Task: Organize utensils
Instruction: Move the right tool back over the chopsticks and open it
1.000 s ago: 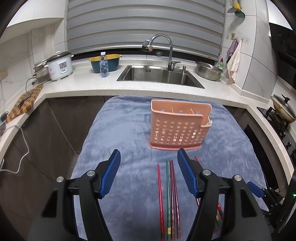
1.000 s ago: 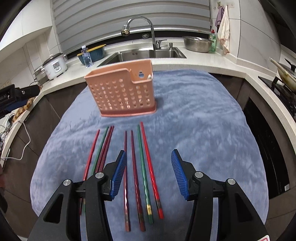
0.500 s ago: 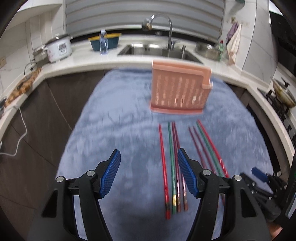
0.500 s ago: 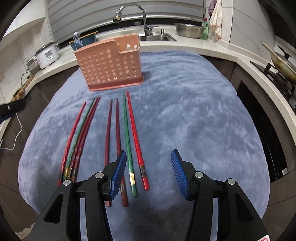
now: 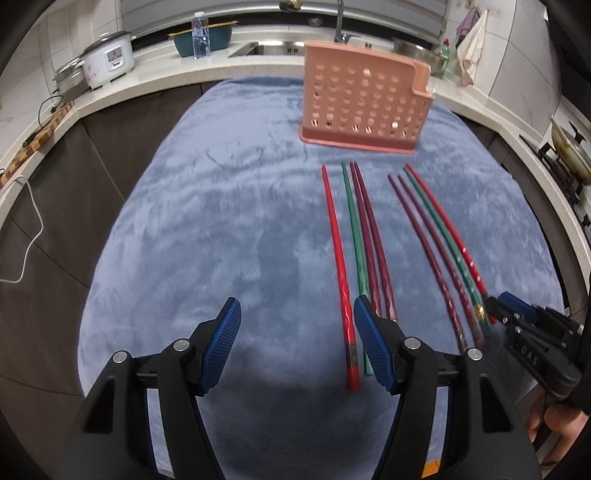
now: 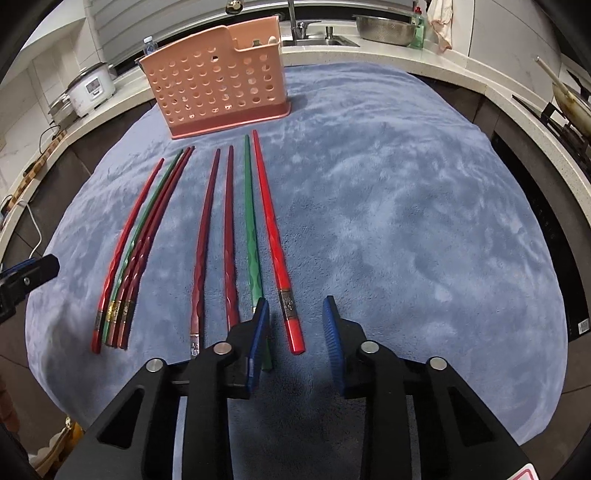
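A pink perforated utensil basket [image 5: 364,99] [image 6: 218,92] stands upright at the far side of the blue cloth [image 5: 207,229]. Two groups of chopsticks lie in front of it, a left group [image 5: 354,236] [image 6: 136,251] and a right group [image 5: 439,243] [image 6: 240,229]. My left gripper [image 5: 297,332] is open low over the cloth, with the left group's red chopstick [image 5: 343,288] just inside its right finger. My right gripper [image 6: 295,325] straddles the handle end of the rightmost red chopstick [image 6: 286,291]. Its jaws are closing, and the pads stand apart from the stick.
A counter runs round the cloth, with a rice cooker [image 5: 109,59], a water bottle [image 5: 199,35], a sink, a steel bowl [image 6: 386,27] and a stove with a pan [image 5: 570,147]. A white cable [image 5: 29,229] hangs at the left. Bare cloth lies right of the chopsticks.
Both grippers have sunk toward the handle ends of the chopsticks and tilted further down. The right jaws have narrowed around the rightmost red chopstick. The left jaws keep their width.
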Motion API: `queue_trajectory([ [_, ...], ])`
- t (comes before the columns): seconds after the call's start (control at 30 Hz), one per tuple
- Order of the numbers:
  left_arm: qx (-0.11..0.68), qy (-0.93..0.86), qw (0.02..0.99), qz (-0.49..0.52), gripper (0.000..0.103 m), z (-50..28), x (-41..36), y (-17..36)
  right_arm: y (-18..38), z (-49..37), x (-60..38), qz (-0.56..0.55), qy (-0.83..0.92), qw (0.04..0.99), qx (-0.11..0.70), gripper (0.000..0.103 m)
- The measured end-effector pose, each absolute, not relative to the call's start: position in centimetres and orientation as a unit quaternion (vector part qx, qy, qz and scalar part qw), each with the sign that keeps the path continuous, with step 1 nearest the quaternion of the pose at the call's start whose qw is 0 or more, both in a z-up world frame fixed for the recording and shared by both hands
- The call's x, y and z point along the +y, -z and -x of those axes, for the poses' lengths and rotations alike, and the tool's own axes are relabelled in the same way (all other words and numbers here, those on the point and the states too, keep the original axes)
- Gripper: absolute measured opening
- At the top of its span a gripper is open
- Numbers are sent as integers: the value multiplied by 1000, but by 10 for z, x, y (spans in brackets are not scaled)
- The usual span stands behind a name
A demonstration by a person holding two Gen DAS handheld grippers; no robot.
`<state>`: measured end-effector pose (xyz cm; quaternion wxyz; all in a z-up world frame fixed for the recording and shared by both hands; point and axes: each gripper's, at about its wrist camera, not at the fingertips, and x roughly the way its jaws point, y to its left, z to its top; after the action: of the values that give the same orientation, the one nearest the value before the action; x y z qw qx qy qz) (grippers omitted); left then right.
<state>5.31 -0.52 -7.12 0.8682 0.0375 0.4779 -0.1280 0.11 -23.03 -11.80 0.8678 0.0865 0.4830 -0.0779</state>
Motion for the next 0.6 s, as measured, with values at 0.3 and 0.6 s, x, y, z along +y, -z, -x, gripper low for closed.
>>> queue_trajectory([
  [0.3,507,145,848,-52,55,-50,-15,96,126,-4,-229,-73,76,866,489,17],
  [0.6,525,157,835,-53,54,-49,-23,110,126,-4,-229,-73,76,866,489,17],
])
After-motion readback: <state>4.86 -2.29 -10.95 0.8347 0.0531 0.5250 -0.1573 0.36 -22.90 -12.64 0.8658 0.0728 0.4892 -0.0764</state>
